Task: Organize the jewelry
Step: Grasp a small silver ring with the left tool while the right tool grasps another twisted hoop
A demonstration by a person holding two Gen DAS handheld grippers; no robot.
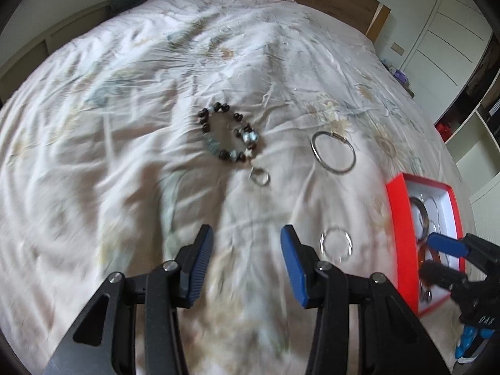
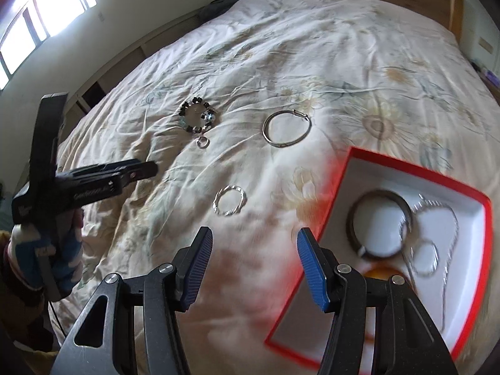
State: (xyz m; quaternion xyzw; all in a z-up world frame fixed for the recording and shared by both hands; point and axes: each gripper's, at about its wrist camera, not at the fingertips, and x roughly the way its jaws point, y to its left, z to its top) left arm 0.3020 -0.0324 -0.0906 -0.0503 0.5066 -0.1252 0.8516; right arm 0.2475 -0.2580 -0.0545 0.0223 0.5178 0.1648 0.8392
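From the left wrist view, the left gripper [image 1: 247, 251] is hovering spread and holding nothing above the bedspread [image 1: 125, 125], with the beaded bracelet [image 1: 229, 132] and small ring [image 1: 259, 176] lying ahead and the twisted silver ring [image 1: 336, 243] just to its right. From the right wrist view, the right gripper [image 2: 254, 256] is hanging spread and empty at the near-left edge of the red box [image 2: 339, 184], with the twisted ring lying ahead-left and the silver bangle [image 2: 287, 128] farther off.

Open bedspread [image 1: 93, 156] ahead of the left tool [image 1: 247, 268], bare up to the beaded bracelet [image 1: 229, 134] and small ring [image 1: 259, 177]. Twisted ring [image 1: 336, 243] just right of that path. Red box [image 2: 415, 168] walling off the right side, crowded with a dark bangle [image 2: 379, 228] and chain [image 2: 437, 215]. Silver bangle [image 2: 287, 128] farther out.
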